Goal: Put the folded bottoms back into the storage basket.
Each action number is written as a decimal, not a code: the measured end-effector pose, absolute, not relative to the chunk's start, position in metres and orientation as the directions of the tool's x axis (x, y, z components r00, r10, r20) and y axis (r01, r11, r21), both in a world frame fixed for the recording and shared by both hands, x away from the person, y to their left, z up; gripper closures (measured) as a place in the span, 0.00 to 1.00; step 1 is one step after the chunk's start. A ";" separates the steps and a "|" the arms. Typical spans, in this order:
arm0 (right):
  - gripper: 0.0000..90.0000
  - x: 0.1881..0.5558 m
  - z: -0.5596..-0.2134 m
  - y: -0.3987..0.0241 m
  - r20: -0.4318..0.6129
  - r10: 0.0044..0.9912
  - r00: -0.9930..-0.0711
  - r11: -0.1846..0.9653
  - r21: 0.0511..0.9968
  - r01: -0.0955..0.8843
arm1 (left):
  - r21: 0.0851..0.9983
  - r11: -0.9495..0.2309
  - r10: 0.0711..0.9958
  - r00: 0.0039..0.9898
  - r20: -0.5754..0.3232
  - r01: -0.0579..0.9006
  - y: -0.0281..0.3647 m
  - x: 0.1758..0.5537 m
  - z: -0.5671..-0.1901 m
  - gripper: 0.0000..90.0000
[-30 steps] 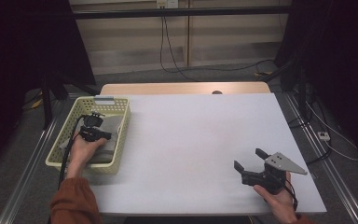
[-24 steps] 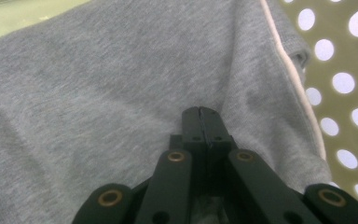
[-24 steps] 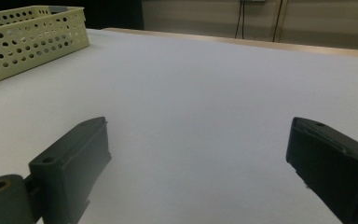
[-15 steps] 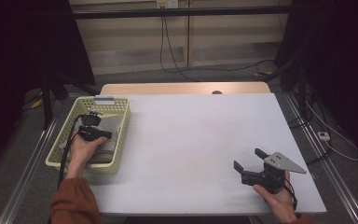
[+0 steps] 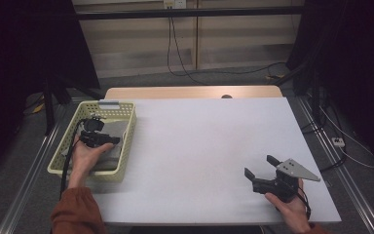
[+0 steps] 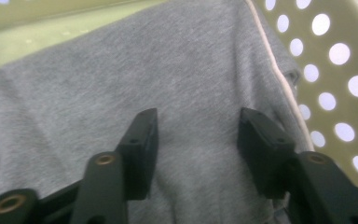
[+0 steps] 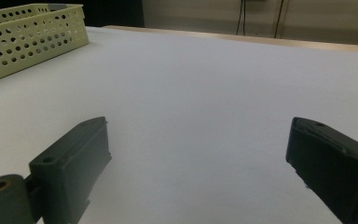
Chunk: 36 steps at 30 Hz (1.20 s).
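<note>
Your left gripper (image 5: pixel 108 140) sits in the pale green perforated basket (image 5: pixel 128 141) at 9 o'clock on the table (image 5: pixel 204 146). Its jaws have just been opening and now stand partly apart over the folded grey cloth (image 6: pixel 121 84), pads off the fabric. My read: cloth is in the basket and released, so placement looks done; backing that hand out is what's left. Your right gripper (image 5: pixel 263 170) at 4 o'clock is wide open, holding nothing, above bare tabletop.
</note>
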State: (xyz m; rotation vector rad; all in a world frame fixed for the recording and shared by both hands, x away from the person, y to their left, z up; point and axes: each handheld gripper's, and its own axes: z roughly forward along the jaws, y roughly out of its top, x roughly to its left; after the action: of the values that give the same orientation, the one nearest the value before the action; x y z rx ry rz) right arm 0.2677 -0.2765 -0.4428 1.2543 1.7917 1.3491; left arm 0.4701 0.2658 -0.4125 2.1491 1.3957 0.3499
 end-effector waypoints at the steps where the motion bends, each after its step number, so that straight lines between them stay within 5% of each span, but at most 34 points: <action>1: 0.06 0.268 -0.443 -0.277 0.095 0.911 -0.400 0.052 0.938 0.343 | 0.575 -0.318 0.898 0.433 -0.072 0.754 0.266 0.470 -0.412 0.47; 7: 0.06 0.269 -0.444 -0.278 0.102 0.911 -0.399 0.048 0.936 0.349 | 0.613 -0.312 0.898 0.435 -0.059 0.726 0.266 0.469 -0.408 0.29; 21: 0.06 0.269 -0.445 -0.277 0.098 0.910 -0.403 0.055 0.935 0.351 | 0.707 -0.299 0.912 0.409 0.015 0.641 0.271 0.463 -0.394 0.07; 36: 0.06 0.268 -0.444 -0.275 0.087 0.908 -0.410 0.066 0.936 0.345 | 0.821 -0.269 0.887 0.462 0.007 0.503 0.278 0.447 -0.376 0.06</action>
State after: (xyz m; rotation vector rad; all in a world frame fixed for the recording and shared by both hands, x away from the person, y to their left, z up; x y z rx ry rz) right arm 0.2683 -0.2746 -0.4436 1.2450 1.8060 1.3423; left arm 0.4467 0.2776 -0.3761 1.9233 1.1618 0.6163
